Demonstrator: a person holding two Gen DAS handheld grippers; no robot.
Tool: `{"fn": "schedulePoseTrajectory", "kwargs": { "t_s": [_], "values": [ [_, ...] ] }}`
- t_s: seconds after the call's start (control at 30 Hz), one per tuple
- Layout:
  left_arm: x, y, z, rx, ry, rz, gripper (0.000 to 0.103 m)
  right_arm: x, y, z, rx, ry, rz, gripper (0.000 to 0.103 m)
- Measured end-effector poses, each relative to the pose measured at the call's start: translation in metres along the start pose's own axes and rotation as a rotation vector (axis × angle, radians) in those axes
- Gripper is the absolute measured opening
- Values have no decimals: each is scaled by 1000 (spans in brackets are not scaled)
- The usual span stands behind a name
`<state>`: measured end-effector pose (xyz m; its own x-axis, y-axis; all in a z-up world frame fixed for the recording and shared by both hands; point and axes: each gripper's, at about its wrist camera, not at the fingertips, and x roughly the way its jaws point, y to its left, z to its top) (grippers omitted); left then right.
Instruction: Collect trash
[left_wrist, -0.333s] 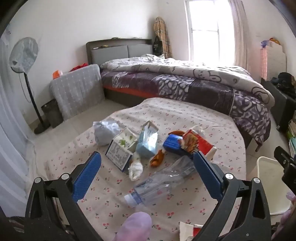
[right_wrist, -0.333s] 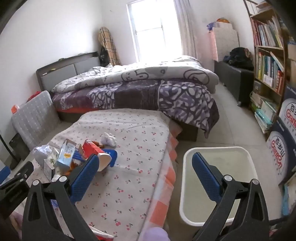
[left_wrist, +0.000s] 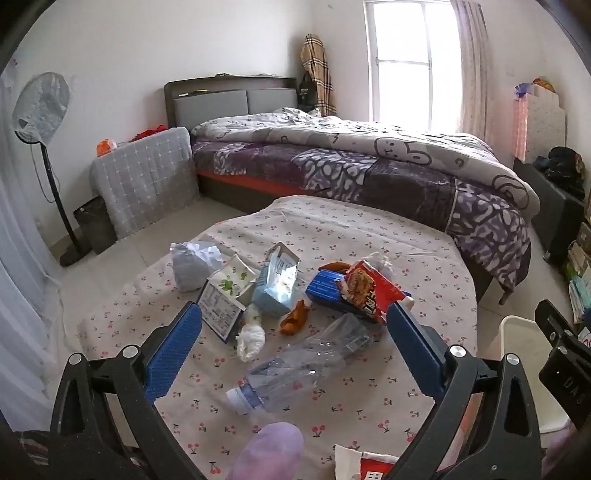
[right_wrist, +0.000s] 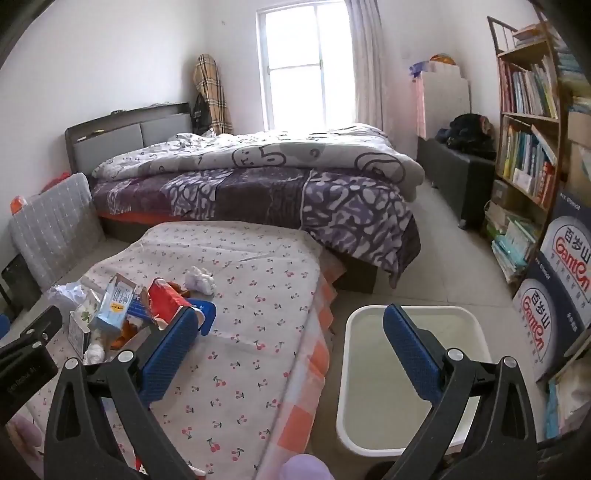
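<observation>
In the left wrist view, the left gripper (left_wrist: 293, 334) is hovering over the table (left_wrist: 424, 251) with its blue fingers (left_wrist: 173, 350) spread wide and nothing between them touching the pads. A crushed clear plastic bottle (left_wrist: 299, 365) is lying on the cherry-print cloth directly between the fingers, its cap end pointing toward the near edge. Beyond it, the rest of the trash is sitting in a loose cluster: a twisted white tissue (left_wrist: 251, 334), an orange scrap (left_wrist: 293, 317), a light blue carton (left_wrist: 277, 286), a flattened white box (left_wrist: 225, 295), a crumpled grey-white bag (left_wrist: 194, 264) and a red and blue snack wrapper (left_wrist: 360, 291). The far half of the table is lying bare up to its rounded edge, which is sitting close to the bed (left_wrist: 369, 173). A torn red and white packet (left_wrist: 364, 461) is lying at the near edge. The rim of a white bin (left_wrist: 517, 332) is showing past the table's right edge. In the right wrist view, the right gripper (right_wrist: 291, 332) is pointing downward with its fingers (right_wrist: 410, 350) fully released and empty, straddling the gap between the table's right edge (right_wrist: 321, 325) and the white bin (right_wrist: 476, 328) standing on the floor. The bin's opening is lying clear, with a strip of tiled floor (right_wrist: 436, 240) running open toward the bookshelf (right_wrist: 528, 122). A crumpled white tissue (right_wrist: 199, 280) is lying apart from the cluster on the table.
</observation>
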<state>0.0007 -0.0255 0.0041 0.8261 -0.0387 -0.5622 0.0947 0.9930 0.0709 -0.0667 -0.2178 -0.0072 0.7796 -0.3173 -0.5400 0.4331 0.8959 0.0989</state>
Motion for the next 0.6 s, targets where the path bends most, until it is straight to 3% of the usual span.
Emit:
{"fn": "schedulePoseTrajectory", "kwargs": {
  "t_s": [0.6],
  "values": [
    [4,0,-4,-2,2,0,96,5,12,-3,-16,6,13,98]
  ]
}}
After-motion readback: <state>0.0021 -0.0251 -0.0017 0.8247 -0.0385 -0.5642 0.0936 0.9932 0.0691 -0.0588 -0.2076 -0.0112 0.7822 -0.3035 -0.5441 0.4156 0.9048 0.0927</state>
